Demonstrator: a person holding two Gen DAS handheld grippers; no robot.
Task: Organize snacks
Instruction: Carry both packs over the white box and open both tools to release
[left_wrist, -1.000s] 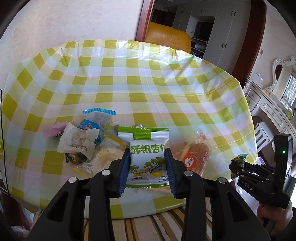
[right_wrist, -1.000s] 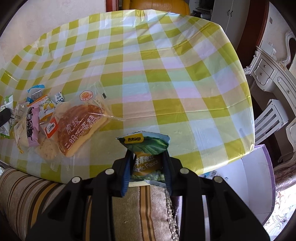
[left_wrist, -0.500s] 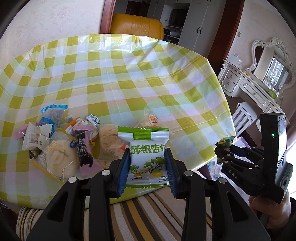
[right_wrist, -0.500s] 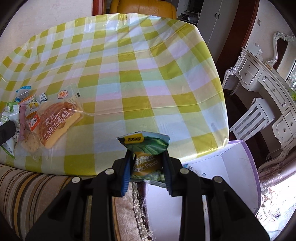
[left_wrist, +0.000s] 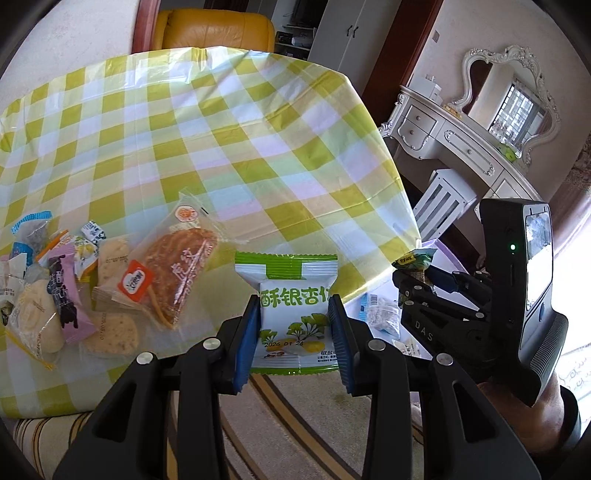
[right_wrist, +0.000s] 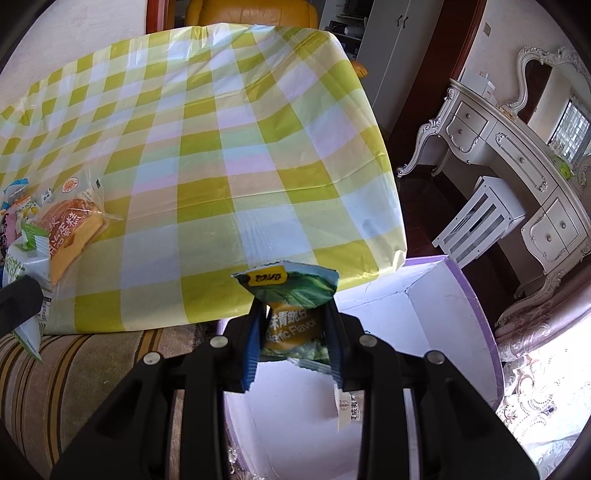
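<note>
Snack pile (left_wrist: 55, 295) at left edge of left wrist view is cut off, small wrappers too tiny to read. Box (right_wrist: 443, 314) lower right in right wrist view: bottom part cropped, partly hidden behind right gripper (right_wrist: 293, 343). Packet (right_wrist: 349, 410) inside box half covered, print unreadable.

The left gripper (left_wrist: 293, 325) points forward and downward, its blue pads pressed against both sides of a packet. To its right, the right gripper (right_wrist: 293, 339) tilts down likewise, clamped narrowly on another packet, a hand (left_wrist: 524, 417) under its body.
</note>
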